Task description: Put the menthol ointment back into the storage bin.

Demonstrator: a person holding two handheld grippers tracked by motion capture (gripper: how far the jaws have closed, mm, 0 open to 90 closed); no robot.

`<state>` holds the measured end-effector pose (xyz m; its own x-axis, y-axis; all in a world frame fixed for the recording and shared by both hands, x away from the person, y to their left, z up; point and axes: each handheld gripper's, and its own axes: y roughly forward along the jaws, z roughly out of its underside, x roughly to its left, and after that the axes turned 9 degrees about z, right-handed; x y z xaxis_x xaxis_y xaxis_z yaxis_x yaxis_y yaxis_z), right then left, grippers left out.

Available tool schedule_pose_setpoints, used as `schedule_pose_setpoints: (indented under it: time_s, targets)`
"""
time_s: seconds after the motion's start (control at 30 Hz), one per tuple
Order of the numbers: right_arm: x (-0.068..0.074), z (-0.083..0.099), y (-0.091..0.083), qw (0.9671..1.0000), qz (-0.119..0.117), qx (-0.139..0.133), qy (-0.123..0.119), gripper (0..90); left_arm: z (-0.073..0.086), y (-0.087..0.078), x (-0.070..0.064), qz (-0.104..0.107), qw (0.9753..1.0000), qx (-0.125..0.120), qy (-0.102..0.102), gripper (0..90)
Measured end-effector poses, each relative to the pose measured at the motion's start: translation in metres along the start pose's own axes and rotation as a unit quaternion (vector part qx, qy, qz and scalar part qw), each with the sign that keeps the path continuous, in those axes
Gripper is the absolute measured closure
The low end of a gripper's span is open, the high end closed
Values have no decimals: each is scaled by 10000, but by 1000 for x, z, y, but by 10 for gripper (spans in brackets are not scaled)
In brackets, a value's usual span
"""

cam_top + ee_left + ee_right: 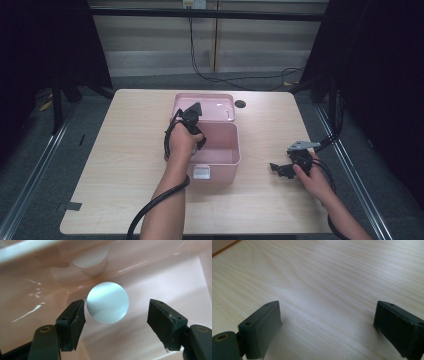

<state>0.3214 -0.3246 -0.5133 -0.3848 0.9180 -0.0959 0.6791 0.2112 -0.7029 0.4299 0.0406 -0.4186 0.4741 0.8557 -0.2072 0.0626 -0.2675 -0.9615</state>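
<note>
On the wooden table (125, 165) stands a pink box (220, 162) with its lid (204, 106) swung open at the far side. The left gripper (192, 116) is held over the box's left half, its cable trailing back along the forearm toward the near edge.

In the left gripper view, the left gripper (116, 315) points down into the pink interior, its 2 jaws spread wide. A pale, whitish-blue ball (108, 302) sits between them, close to the left jaw and clear of the right one. The jaws do not grip it; whether the left pad actually touches the ball is hard to tell. Beyond the ball, a white round object (91, 261) lies in the box, blurred and partly cut off by the box's rim.

The right gripper (281, 170) rests low on the table, well to the right of the box, with its grey plate on top. In the right gripper view, the right gripper (327, 322) has its 2 jaws wide apart over bare wood grain, with nothing between them.
</note>
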Motion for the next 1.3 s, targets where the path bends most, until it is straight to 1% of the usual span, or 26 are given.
schedule_pose_setpoints:
  time_s: [0.03,0.07,0.1,0.13,0.2,0.27,0.3,0.37,0.4,0.43,0.53,0.57,0.6,0.67,0.7,0.73,0.77,0.87,0.9,0.93,1.0,1.13,1.17,1.2,1.3]
  targets:
    - [0,0,0,10000,-1,0,1,69,0,0,-1,-42,9998,53,165,285]
    - [0,0,0,10000,-7,6,6,69,0,0,-2,-71,9996,55,270,283]
    - [0,0,0,10000,-7,6,6,69,0,0,-2,-71,9996,55,270,281]
    - [0,0,0,10000,0,0,0,69,0,-1,-2,-107,9988,80,471,279]
    - [0,0,0,10000,-1,0,0,69,1,-1,-3,-91,9989,73,465,278]
    - [0,0,0,10000,-1,1,0,69,1,-1,-4,-67,9983,132,569,274]
    - [0,0,0,10000,-1,0,0,69,1,-2,-3,-101,9977,129,657,273]
    - [0,0,0,10000,-1,1,-2,69,1,-4,-4,-153,9971,141,735,274]
    - [0,0,0,10000,-1,0,-1,69,1,-5,-4,-175,9969,140,759,273]
    - [0,0,0,10000,-1,1,0,69,1,-6,-4,-163,9971,153,731,273]
    - [0,0,0,10000,-1,-1,-2,69,1,-9,-5,-179,9970,160,729,264]
    - [0,0,0,10000,-1,-1,-1,69,1,-11,-5,-196,9968,182,747,261]
    - [0,0,0,10000,-1,0,1,69,1,-12,-5,-213,9965,151,800,252]
    - [0,0,0,10000,0,0,0,69,1,-14,-6,-217,9963,141,820,248]
    - [0,0,0,10000,0,1,0,69,0,-17,-7,-218,9956,126,898,248]
    - [0,0,0,10000,-1,0,1,69,0,-19,-7,-192,9958,135,888,248]
    - [0,0,0,10000,-1,-2,-4,69,0,-21,-7,-214,9951,138,951,248]
    - [0,0,0,10000,-1,-3,-5,69,1,-25,-7,-209,9951,126,956,248]
    - [0,0,0,10000,0,0,-2,69,1,-28,-7,-241,9948,136,982,248]
    - [0,0,0,10000,-1,1,-1,69,1,-33,-7,-221,9947,119,1000,247]
    - [0,0,0,10000,0,-1,-4,69,2,-35,-7,-201,9946,114,1010,247]
    - [0,0,0,10000,-2,0,0,69,5,-46,-7,-186,9945,53,1030,234]
    - [0,0,0,10000,-1,0,0,69,5,-48,-7,-197,9940,69,1072,231]
    - [0,0,0,10000,-1,0,0,69,6,-50,-7,-135,9940,61,1081,229]
    - [0,0,0,10000,-1,0,1,69,7,-54,-7,-122,9934,60,1139,220]
